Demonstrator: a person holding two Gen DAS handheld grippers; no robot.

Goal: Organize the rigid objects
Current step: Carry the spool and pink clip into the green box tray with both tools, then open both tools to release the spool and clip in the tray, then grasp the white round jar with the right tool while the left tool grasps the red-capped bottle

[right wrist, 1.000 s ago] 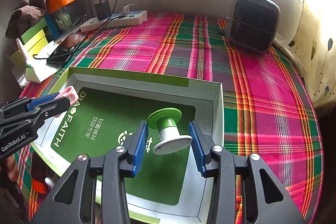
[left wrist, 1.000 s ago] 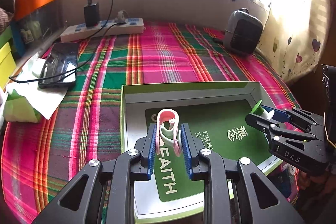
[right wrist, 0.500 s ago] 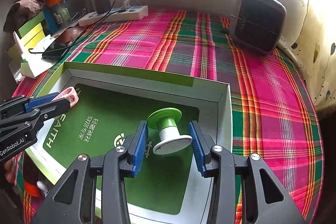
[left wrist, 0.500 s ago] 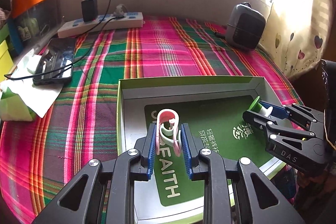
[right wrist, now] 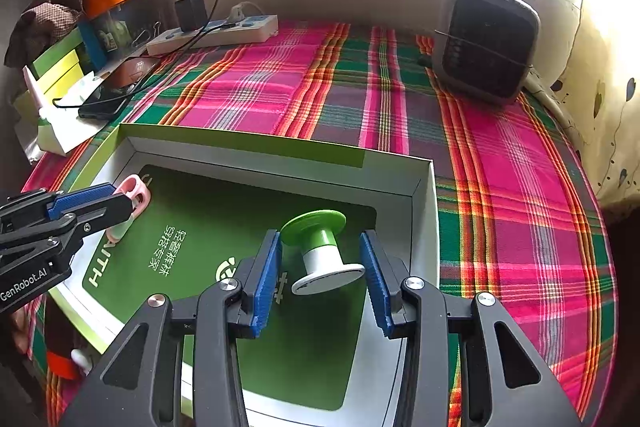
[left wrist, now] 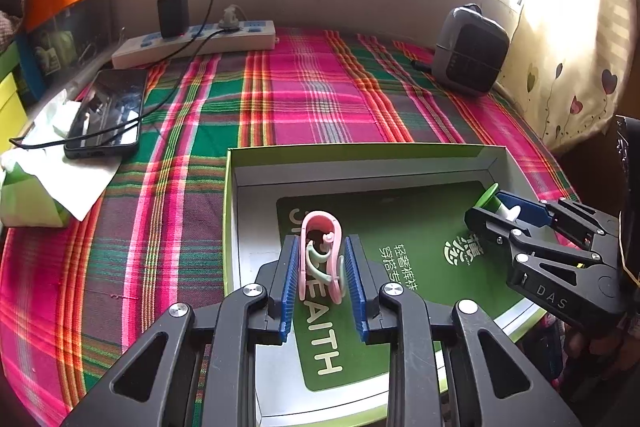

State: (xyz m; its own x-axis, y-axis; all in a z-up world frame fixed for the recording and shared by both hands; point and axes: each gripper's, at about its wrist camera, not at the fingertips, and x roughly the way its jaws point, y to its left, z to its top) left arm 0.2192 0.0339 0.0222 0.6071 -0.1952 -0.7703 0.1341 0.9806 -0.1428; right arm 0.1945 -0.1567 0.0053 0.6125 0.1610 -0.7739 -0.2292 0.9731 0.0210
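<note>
**Operator:** Where do I stand with the two pieces?

**Spotter:** You're in the placing step, I'd say. Your left gripper (left wrist: 322, 273) has its jaws pinched on the pink clip (left wrist: 320, 255), which stands upright between the blue pads (left wrist: 289, 279) over the left part of the green-lined box (left wrist: 360, 151). Your right gripper (right wrist: 320, 273) has the green-and-white spool (right wrist: 322, 251) between its jaws: the white flange sits against the right pad, but on the left I can't tell whether the pad touches the green flange. Call it a light hold at best. The spool lies tilted, green end up and away from you, over the right part of the same box.

**Operator:** Is either one resting on the box floor?

**Spotter:** From the wrist views I can't tell. Both look close to the green insert (right wrist: 224, 227), but contact is hidden.

**Operator:** So what next?

**Spotter:** Probably lower each piece until it rests, then spread the jaws and lift straight up. Keep the two well apart, as they are now, so your grippers don't crowd each other. Mind the spool: it's round and tilted, so it may roll toward the box wall once freed; set a flange flat if you can. The clip is light and may tip over on release. Nothing else matters here; the phone (left wrist: 106, 113) and power strip (left wrist: 196, 43) lie well clear on the plaid cloth (left wrist: 312, 99).
</note>
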